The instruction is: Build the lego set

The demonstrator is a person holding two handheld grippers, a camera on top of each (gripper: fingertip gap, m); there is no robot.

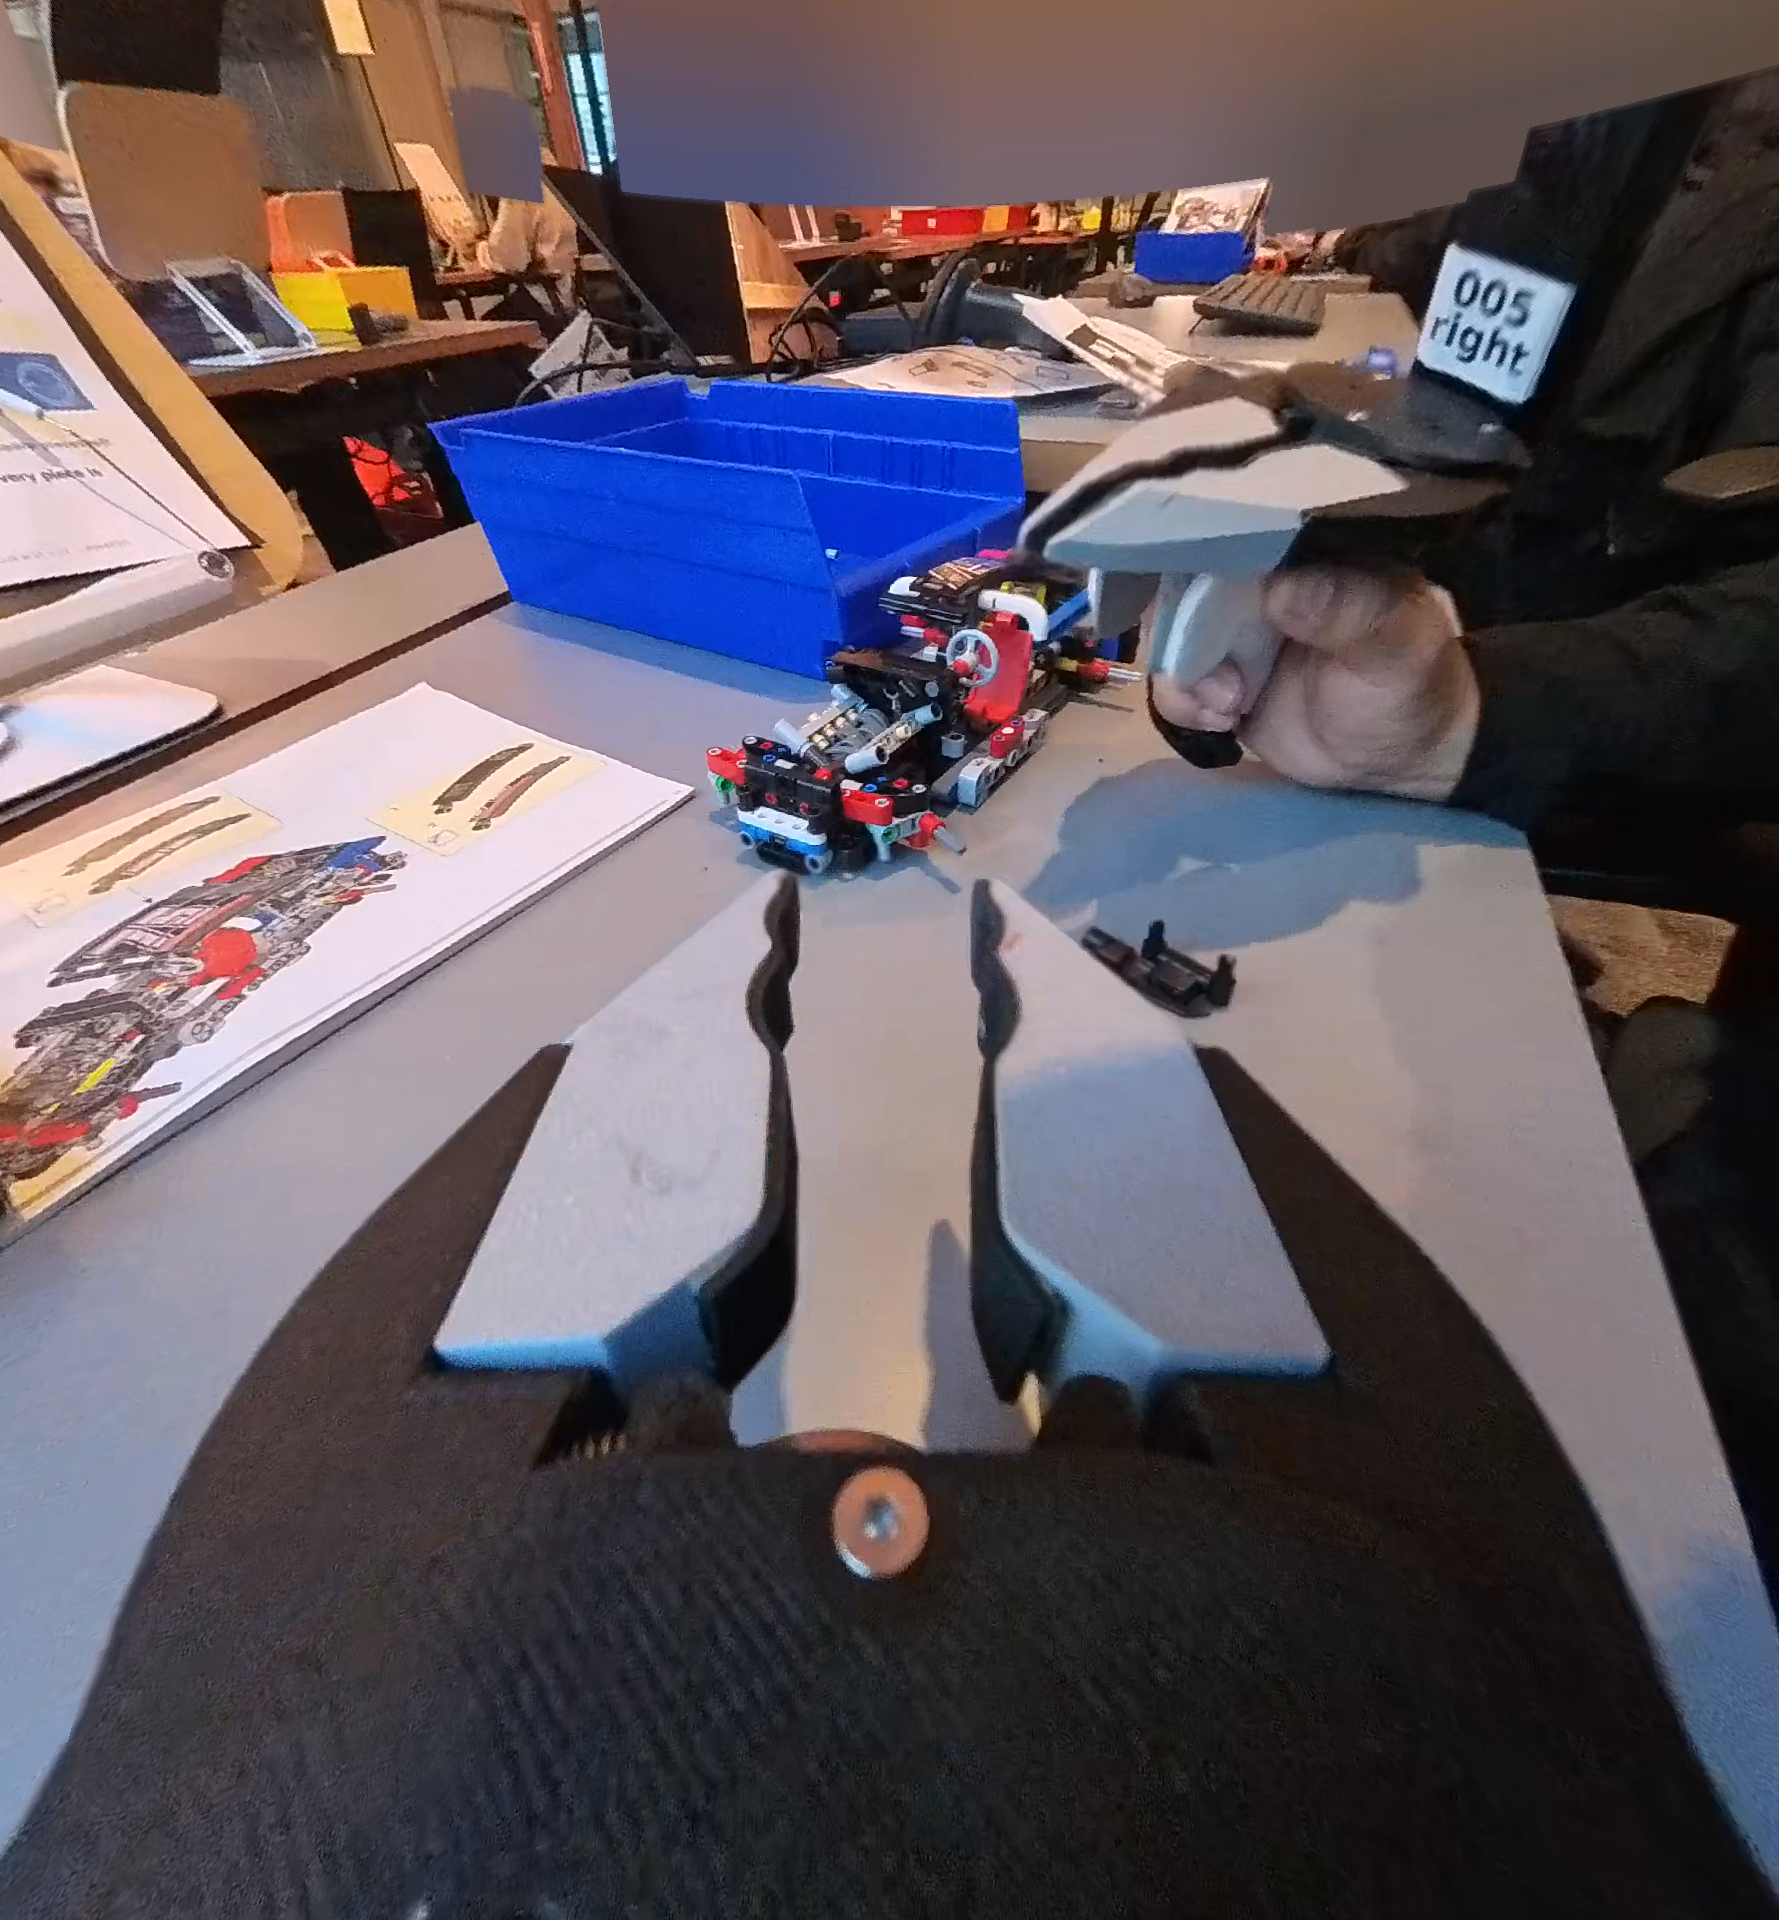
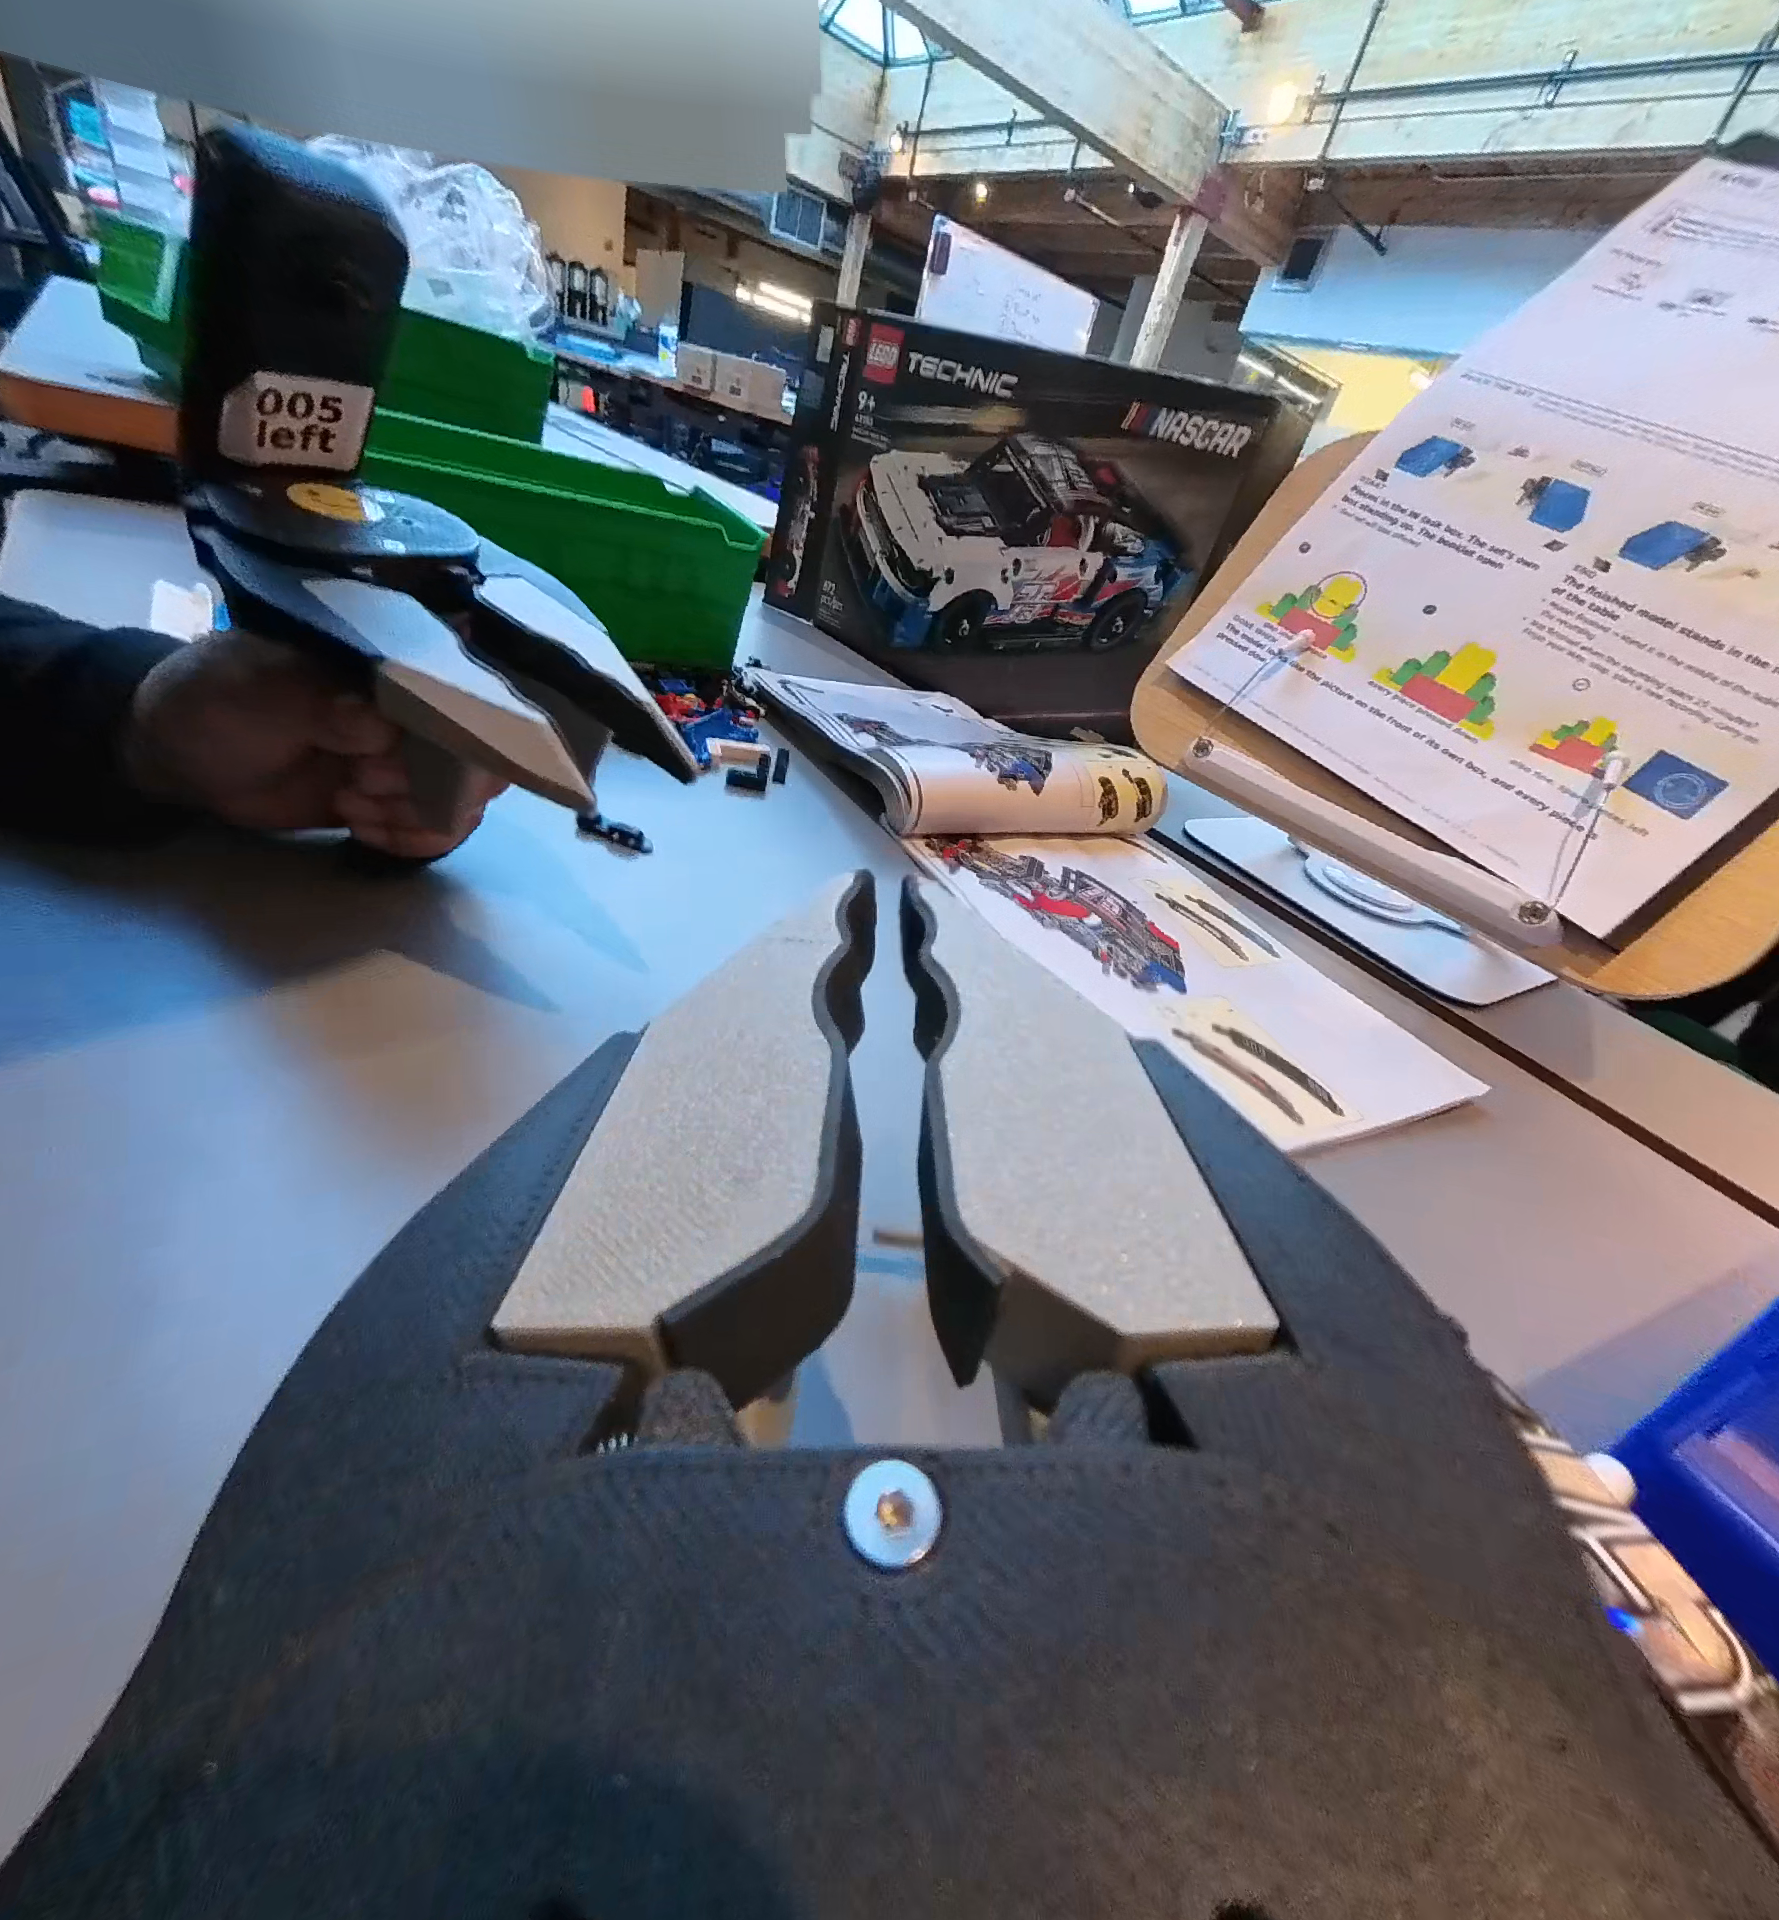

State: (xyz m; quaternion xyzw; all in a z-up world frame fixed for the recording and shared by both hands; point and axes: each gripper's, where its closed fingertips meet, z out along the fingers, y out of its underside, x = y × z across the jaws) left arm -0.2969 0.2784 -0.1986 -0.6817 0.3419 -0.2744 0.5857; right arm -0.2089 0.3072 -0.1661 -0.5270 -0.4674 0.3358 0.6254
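A partly built lego car chassis [image 1: 885,727], black with red, blue and grey parts, stands on the grey table [image 1: 1332,1039]. A small black lego piece [image 1: 1160,961] lies just right of my left gripper [image 1: 880,904], which is open and empty, a short way in front of the chassis. In the right wrist view the left gripper [image 2: 641,784] hovers over that black piece [image 2: 615,831]. My right gripper [image 2: 885,888] is shut with nothing between its fingers. In the left wrist view the right gripper [image 1: 1041,545] hangs above the rear of the chassis.
A blue bin [image 1: 739,509] stands behind the chassis. The open instruction booklet [image 1: 272,883] lies to the left. The right wrist view shows loose pieces [image 2: 719,727], green bins [image 2: 552,520], the lego box [image 2: 1020,520] and a tilted instruction board [image 2: 1591,520]. My hands' fingertips stand some 11 cm from each other. Both grippers' tips are roughly 12 cm from the small black lego piece [image 1: 1160,961].
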